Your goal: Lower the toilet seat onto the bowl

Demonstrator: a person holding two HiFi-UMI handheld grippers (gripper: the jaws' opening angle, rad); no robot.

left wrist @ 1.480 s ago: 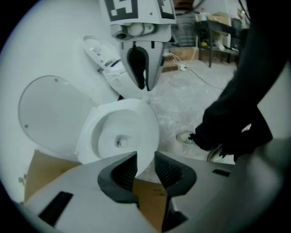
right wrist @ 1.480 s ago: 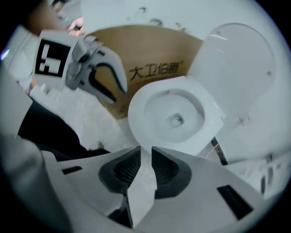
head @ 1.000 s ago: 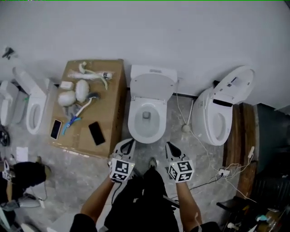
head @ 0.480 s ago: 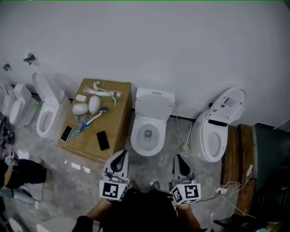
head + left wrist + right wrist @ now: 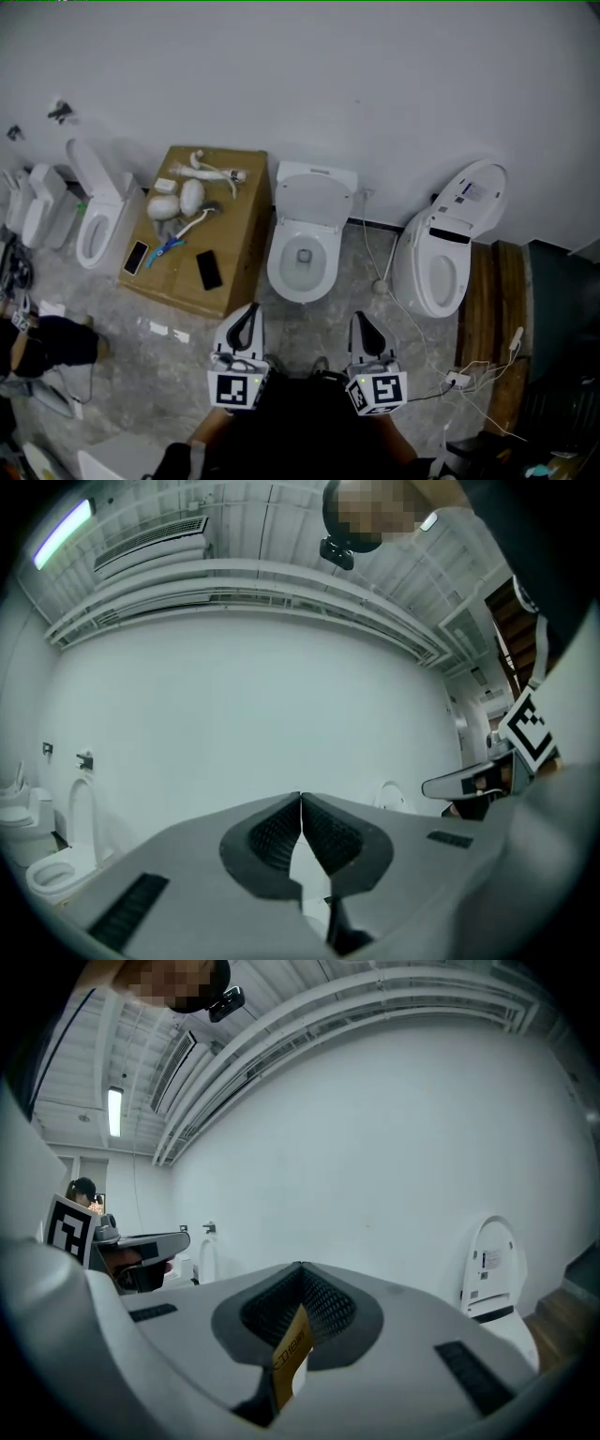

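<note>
The middle white toilet stands against the wall, its lid upright against the tank and a white ring lying round the bowl opening. Both grippers hang in front of it, near my body and apart from it. My left gripper is shut with nothing between its fingertips, which meet in the left gripper view. Likewise shut and touching nothing is my right gripper; in the right gripper view a small yellow tag shows in the hollow behind its tips.
A cardboard box left of the toilet carries two phones, a brush and small white items. Another toilet stands far left, and one with a raised lid at the right. Cables lie on the floor; a wooden step is at the right.
Both grippers have drawn back from the middle toilet toward my body and risen. The head view now takes in more floor and wall. The jaws stayed shut.
</note>
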